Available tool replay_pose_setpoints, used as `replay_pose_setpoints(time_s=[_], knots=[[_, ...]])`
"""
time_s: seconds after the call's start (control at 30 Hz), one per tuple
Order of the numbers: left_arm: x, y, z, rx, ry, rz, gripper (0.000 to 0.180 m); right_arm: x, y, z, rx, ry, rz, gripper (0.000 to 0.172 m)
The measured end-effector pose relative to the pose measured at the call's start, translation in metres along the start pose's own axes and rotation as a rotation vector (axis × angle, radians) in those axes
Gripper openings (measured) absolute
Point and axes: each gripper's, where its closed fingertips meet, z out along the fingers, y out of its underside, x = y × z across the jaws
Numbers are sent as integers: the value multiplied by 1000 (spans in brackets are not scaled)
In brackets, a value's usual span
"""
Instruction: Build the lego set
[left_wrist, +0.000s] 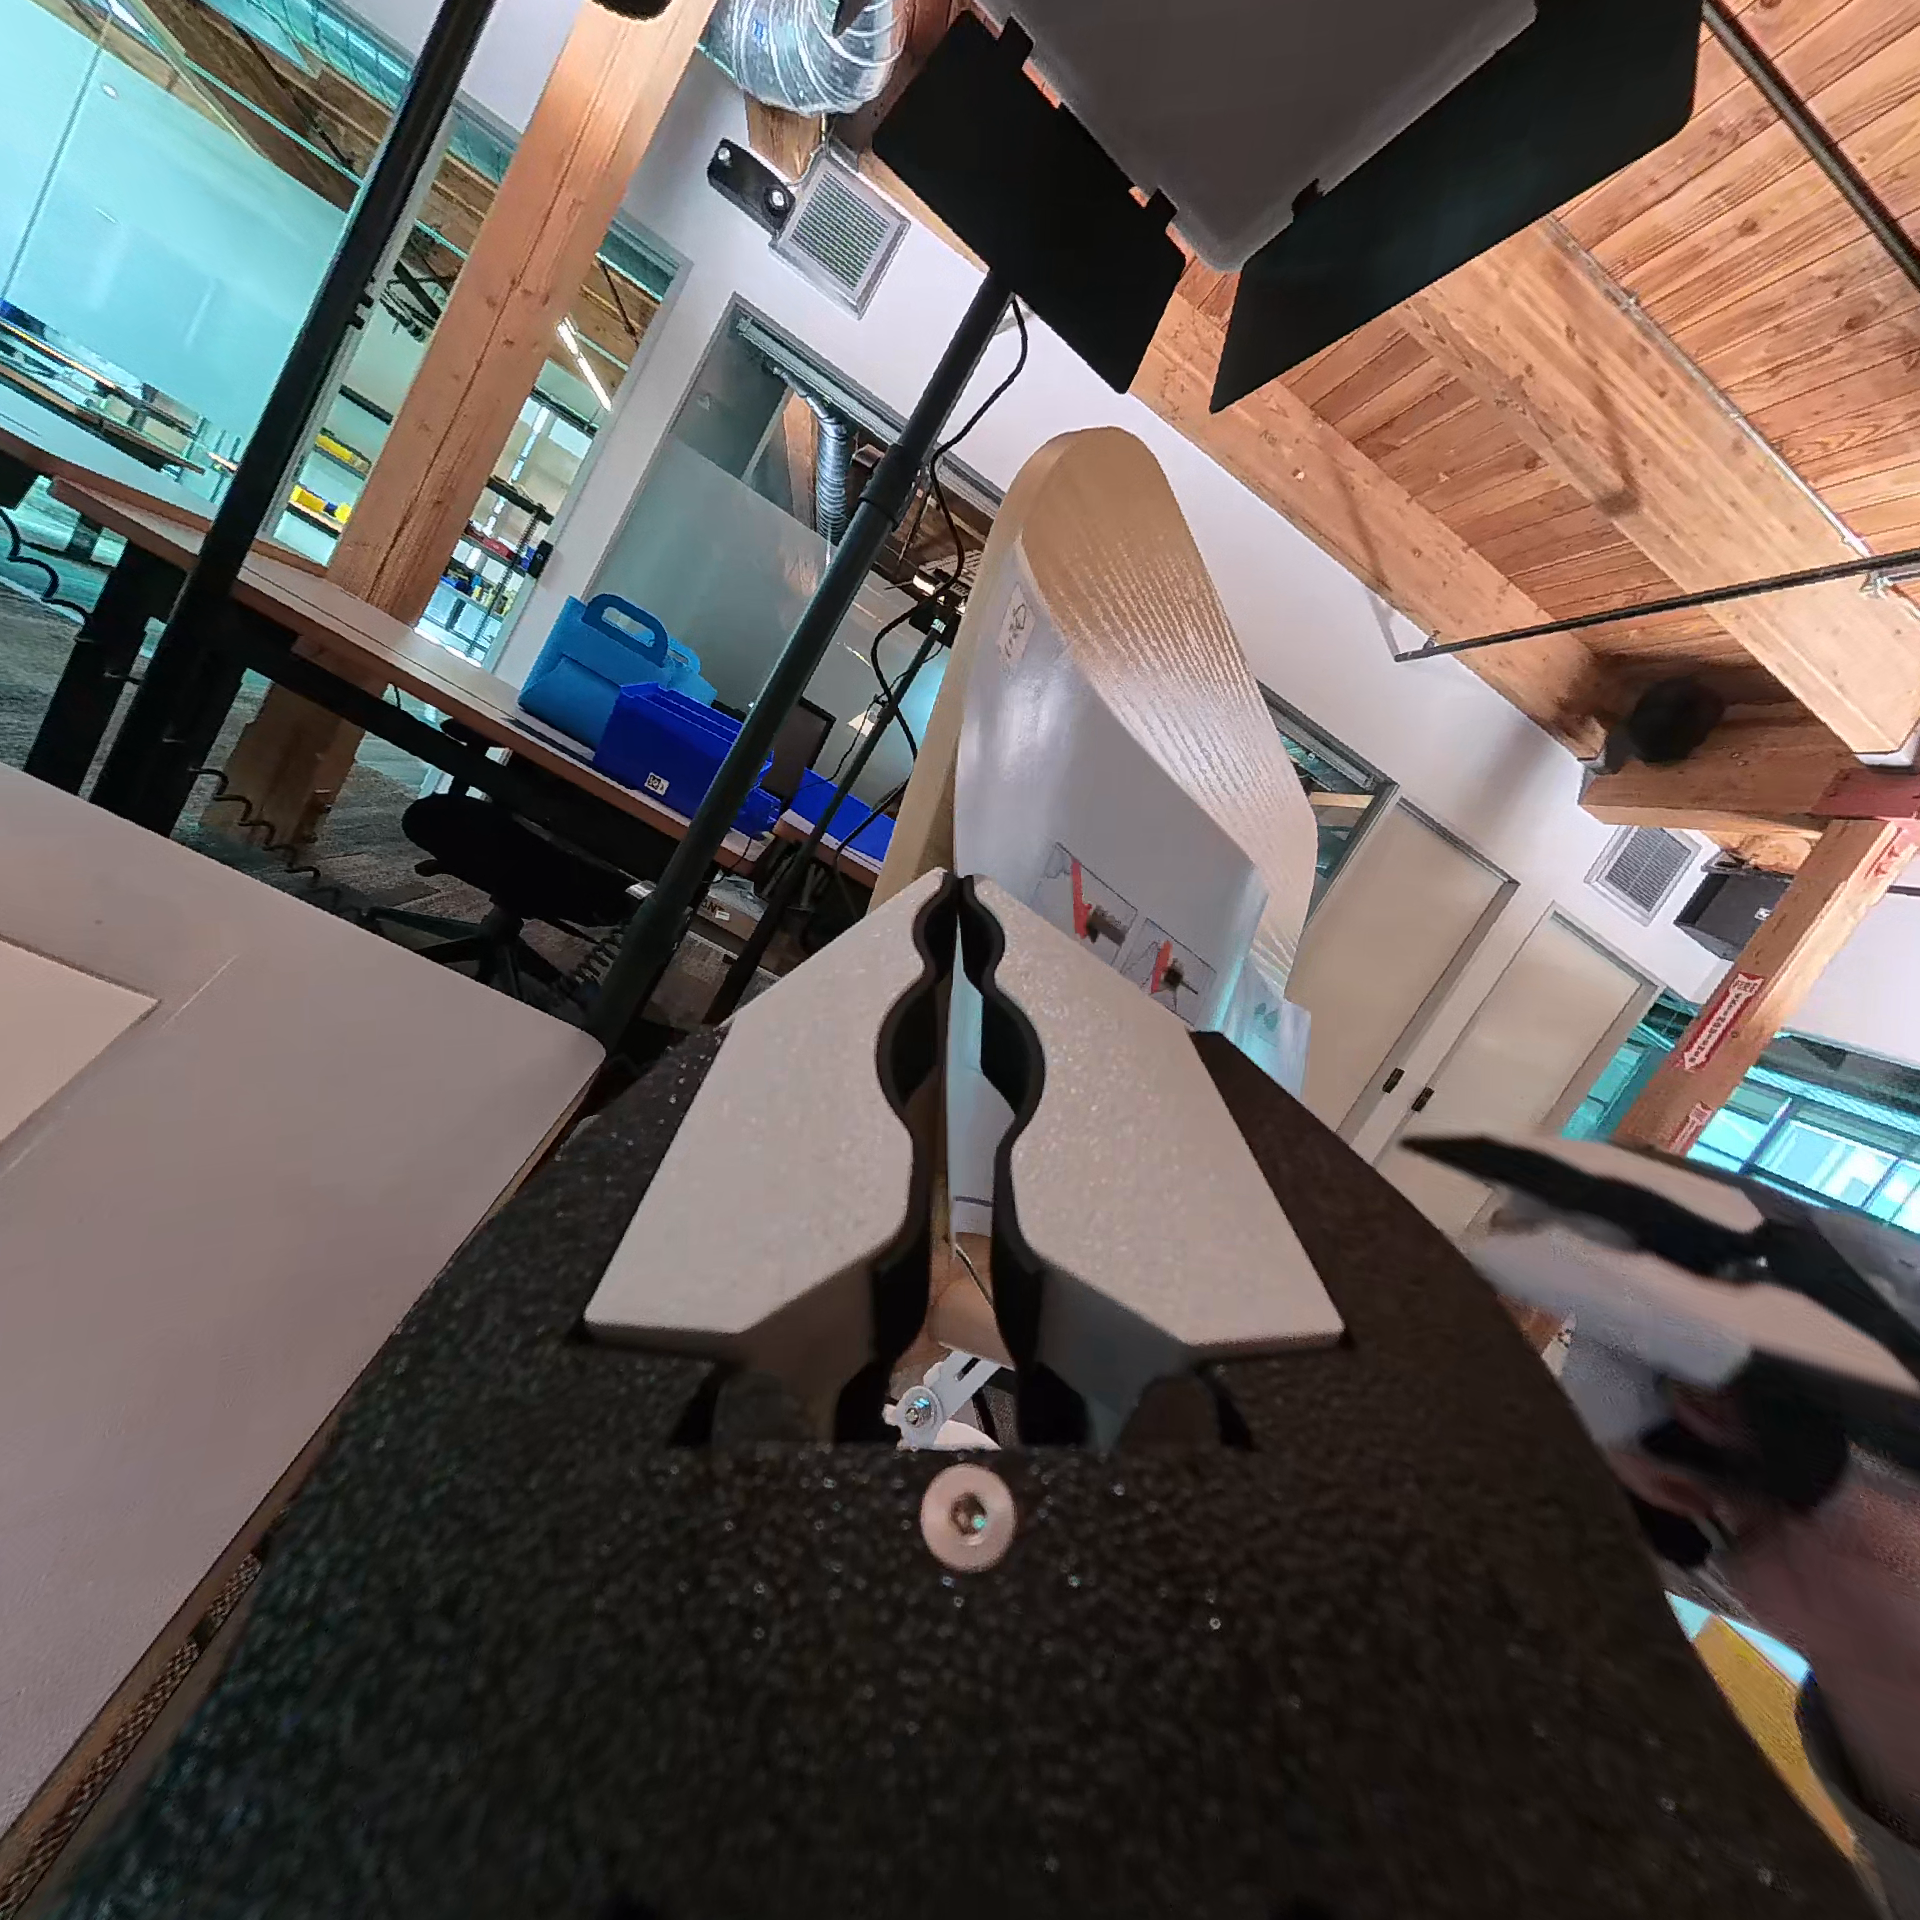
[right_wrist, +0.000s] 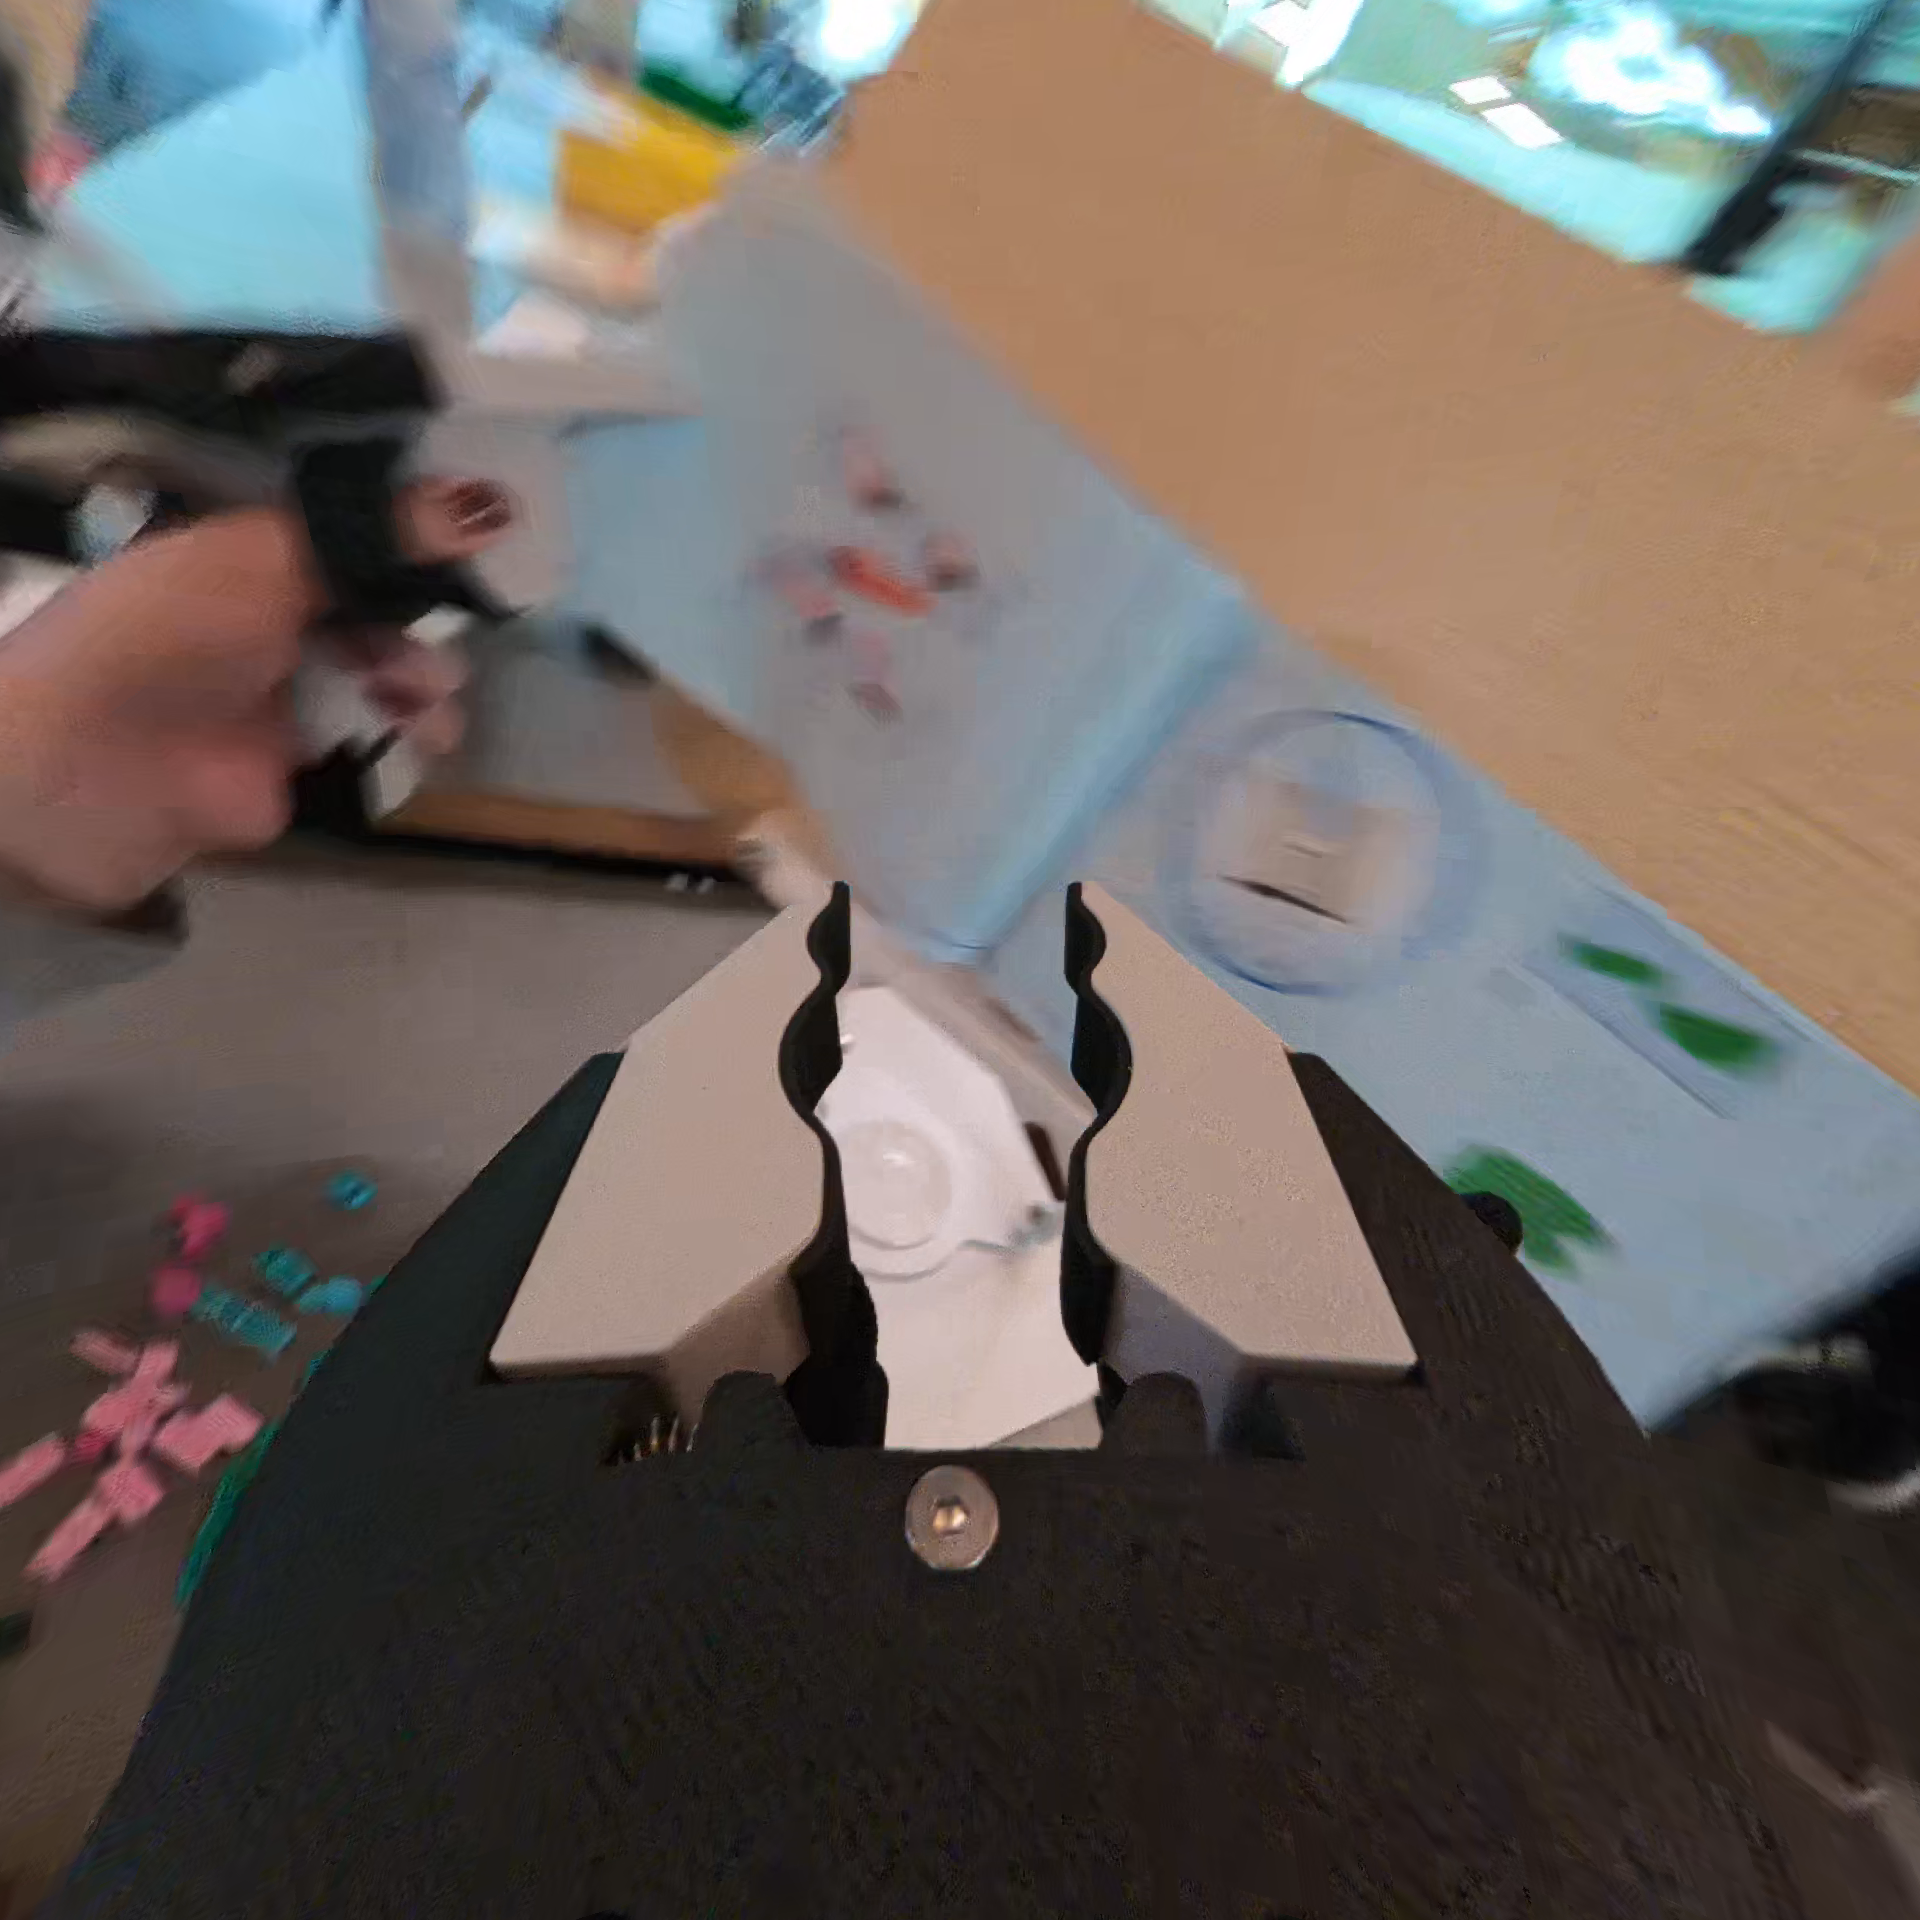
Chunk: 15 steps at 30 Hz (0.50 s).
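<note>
Right now, your left hand-held gripper (left_wrist: 961, 883) is pinching the printed sheet (left_wrist: 1101, 831) on the upright wooden board (left_wrist: 1174, 665), while your right hand-held gripper (right_wrist: 956, 894) is hovering unclenched and bare near that sheet's lower edge, above the desk (right_wrist: 312, 1039).

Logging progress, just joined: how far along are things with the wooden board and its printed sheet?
Done: the left gripper is shut on the edge of the printed sheet that lies against the wooden board. In hand: the right gripper is open at the sheet's lower corner and presses nothing, though that view is blurred. Left: pink and teal pieces lie scattered on the grey table, away from both grippers.
</note>
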Motion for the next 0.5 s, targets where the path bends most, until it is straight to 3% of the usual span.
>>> replay_pose_setpoints(time_s=[0.1,0.2,0.4,0.5], knots=[[1,0,1,-6,10,-7,0,-57,4,43,-60,-56,-220,41],[0,0,1,-9,17,-12,0,-78,6,78,-67,6,-377,41],[-3,0,1,-24,38,-39,0,-68,17,114,-120,159,-503,41],[-4,2,2,-47,47,-37,0,-65,21,120,-137,149,-506,37]])
